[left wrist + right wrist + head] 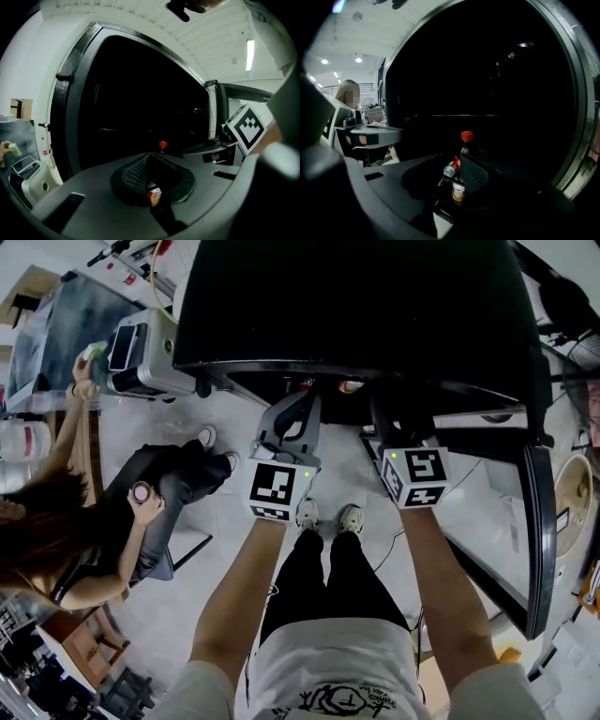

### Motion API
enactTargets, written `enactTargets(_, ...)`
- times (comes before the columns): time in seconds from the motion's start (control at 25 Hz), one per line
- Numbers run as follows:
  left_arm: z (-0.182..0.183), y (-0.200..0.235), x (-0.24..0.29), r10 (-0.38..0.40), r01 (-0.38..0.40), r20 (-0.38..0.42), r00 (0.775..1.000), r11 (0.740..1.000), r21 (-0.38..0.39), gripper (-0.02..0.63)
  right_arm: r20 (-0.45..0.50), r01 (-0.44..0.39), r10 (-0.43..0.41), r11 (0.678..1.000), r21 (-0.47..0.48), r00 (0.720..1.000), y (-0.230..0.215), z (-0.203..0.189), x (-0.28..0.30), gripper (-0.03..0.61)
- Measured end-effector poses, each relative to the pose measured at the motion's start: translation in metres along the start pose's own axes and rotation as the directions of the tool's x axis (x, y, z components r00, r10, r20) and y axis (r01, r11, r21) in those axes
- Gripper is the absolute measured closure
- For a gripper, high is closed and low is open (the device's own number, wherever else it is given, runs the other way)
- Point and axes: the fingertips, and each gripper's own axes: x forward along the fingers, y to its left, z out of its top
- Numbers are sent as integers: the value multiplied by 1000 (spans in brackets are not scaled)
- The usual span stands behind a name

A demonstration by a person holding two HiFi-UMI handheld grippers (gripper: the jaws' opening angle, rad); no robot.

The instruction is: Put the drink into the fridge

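We think drink [466,143] already in fridge [356,306], twelve o'clock. Left gripper [150,159] jaws closed, right gripper [451,165] jaws a bit apart, both empty. Door [536,521] not yet shut.

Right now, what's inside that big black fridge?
A dark bottle with a red cap stands inside the fridge, with two smaller drinks low beside it. The right gripper covers part of them, and the rest is too dark to see.
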Motion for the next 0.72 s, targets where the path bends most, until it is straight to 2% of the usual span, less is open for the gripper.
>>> enactTargets(0.16,17,-7,-18,-21,21,8,1000,1000,-23,594,6,-47,47,998,-41,999,19,12,-21,493)
enactTargets(0.36,39,-17,-41,-30,31,20,999,999,-39,594,10,-67,68,996,-62,998,31,26,-51,512)
enactTargets(0.72,86,-39,-77,-22,23,49,999,1000,-9,594,42,-93,99,989,-114,994,54,75,-100,534)
